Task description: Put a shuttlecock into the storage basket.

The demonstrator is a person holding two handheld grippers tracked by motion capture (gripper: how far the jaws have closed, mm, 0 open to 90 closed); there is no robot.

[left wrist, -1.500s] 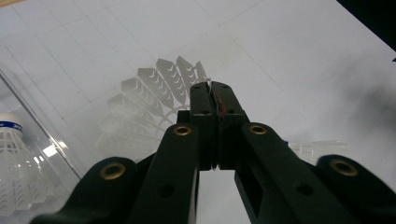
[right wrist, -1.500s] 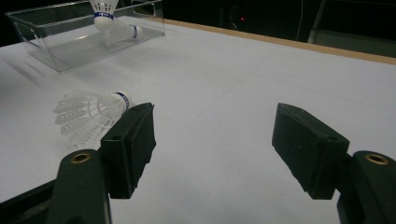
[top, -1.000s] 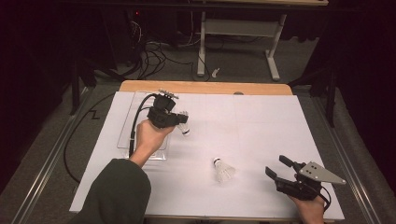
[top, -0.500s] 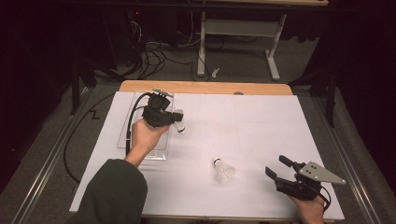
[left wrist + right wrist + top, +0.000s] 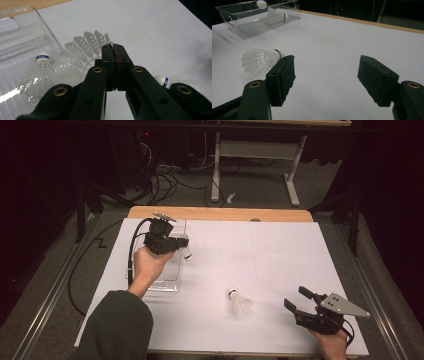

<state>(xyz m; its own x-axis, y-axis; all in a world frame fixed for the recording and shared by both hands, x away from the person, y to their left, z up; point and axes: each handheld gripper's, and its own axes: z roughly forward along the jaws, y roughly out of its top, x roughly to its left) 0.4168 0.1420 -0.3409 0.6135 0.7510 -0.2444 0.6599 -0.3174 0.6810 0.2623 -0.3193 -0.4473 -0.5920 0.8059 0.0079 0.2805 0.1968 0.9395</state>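
Observation:
My left gripper point(image 5: 181, 241) is shut on the skirt rim of a white shuttlecock point(image 5: 186, 254) and holds it over the right side of a clear plastic tray point(image 5: 150, 282). In the left gripper view the jaws pinch the feathered skirt point(image 5: 85, 45). Another shuttlecock point(image 5: 41, 65) with a blue-banded cork lies inside the tray point(image 5: 15, 22). A loose shuttlecock point(image 5: 239, 302) lies on the white sheet, cork toward the far left. My right gripper point(image 5: 297, 301) rests near the front right edge, open, with that shuttlecock point(image 5: 259, 61) just past its left jaw.
A white sheet point(image 5: 280, 255) covers the table, whose wooden far edge point(image 5: 220, 213) shows. Floor cables point(image 5: 165, 180) and a white desk frame point(image 5: 250, 150) lie beyond. The left gripper's cable point(image 5: 131, 255) loops over the tray's left side.
My left gripper has carried its shuttlecock to the left and slightly farther away, over the tray. The right gripper and the loose shuttlecock have stayed put.

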